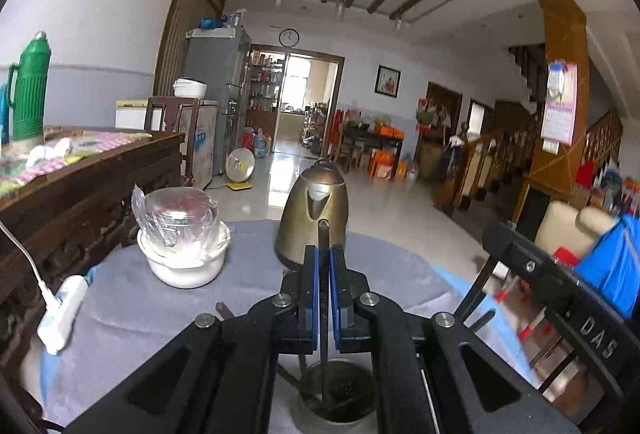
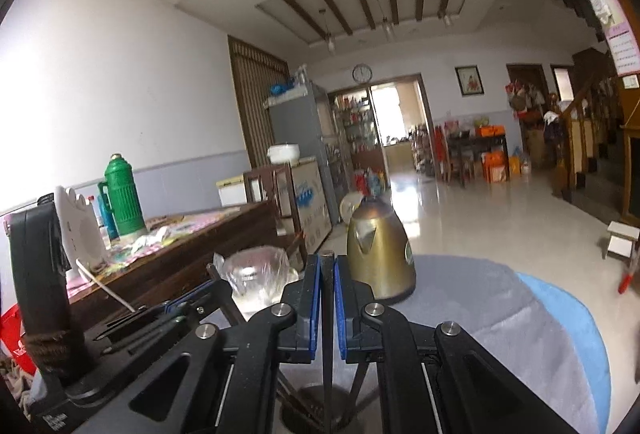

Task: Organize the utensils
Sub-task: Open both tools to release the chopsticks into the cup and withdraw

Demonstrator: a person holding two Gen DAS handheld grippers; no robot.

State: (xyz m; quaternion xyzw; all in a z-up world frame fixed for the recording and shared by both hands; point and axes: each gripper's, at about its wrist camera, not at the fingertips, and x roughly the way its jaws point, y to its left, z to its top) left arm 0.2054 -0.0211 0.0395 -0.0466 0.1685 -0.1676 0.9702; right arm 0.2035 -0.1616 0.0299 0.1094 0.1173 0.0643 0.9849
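My left gripper [image 1: 324, 254] is shut on a thin dark utensil handle [image 1: 323, 234] that stands upright between its blue pads. The handle's lower end drops into a round metal utensil holder [image 1: 340, 394] just below, on the table. My right gripper [image 2: 328, 262] is likewise shut on a slim dark stick [image 2: 328, 370] that reaches down into the same holder [image 2: 308, 410], where other dark sticks lean. The two grippers sit side by side: the right gripper's body [image 1: 560, 294] shows at the right of the left wrist view, and the left gripper's body [image 2: 160, 314] at the left of the right wrist view.
A brass-coloured kettle [image 1: 312, 218] stands on the round grey-clothed table [image 1: 140, 294] just beyond the fingers. A white bowl with a plastic-wrapped glass jar [image 1: 182, 246] sits to its left. A white power strip [image 1: 60, 310] hangs at the table's left edge. A dark wooden cabinet [image 1: 80, 194] carries a green thermos [image 1: 30, 90].
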